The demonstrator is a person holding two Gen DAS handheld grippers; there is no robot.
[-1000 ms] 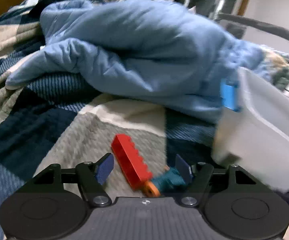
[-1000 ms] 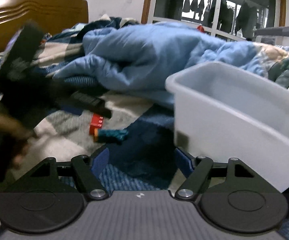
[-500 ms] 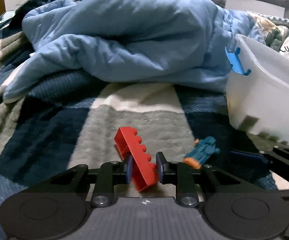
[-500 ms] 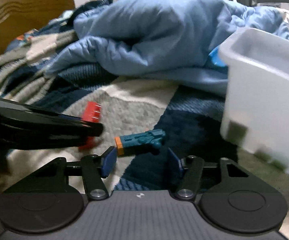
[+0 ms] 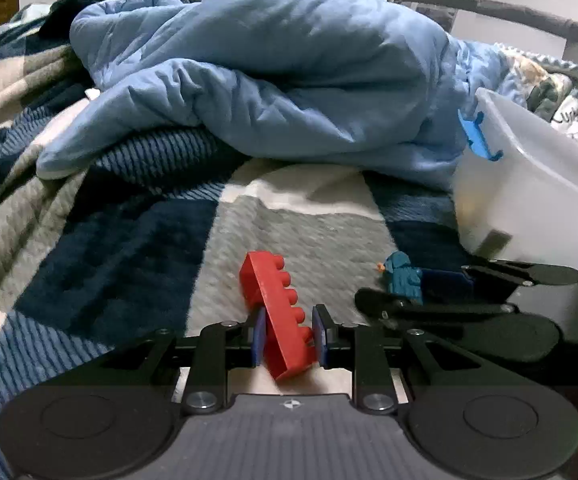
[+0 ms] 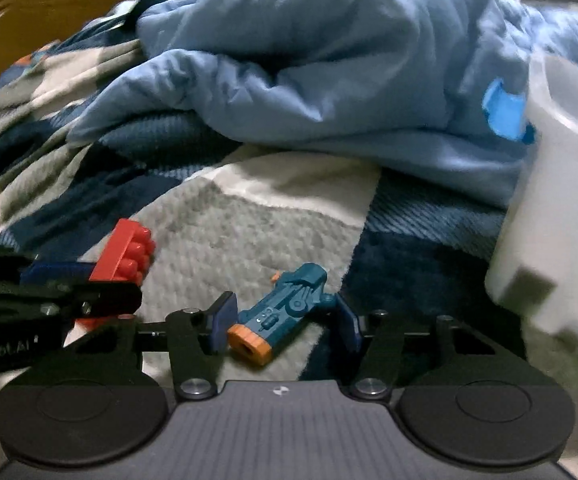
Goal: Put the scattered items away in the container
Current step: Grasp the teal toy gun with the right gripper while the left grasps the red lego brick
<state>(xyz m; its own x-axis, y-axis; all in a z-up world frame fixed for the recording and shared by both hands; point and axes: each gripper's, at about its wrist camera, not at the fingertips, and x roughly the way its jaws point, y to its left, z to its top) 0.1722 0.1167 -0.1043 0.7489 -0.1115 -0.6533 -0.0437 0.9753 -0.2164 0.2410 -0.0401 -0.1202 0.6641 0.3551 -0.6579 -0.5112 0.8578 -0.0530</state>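
Note:
My left gripper is shut on a long red studded brick that rests on the checked blanket. The brick also shows in the right wrist view, held by the left gripper. A teal toy blaster with an orange tip lies between the pads of my right gripper, which is open around it with small gaps on each side. The blaster and right gripper show at the right of the left wrist view. The white plastic container stands at the right.
A bunched light blue duvet lies behind the toys. A blue clip hangs on the container's near rim. A wooden headboard is at the far left. The container wall is close on the right.
My left gripper closed on the red brick and holds it. My right gripper moved forward and down so that the teal blaster now lies between its pads.

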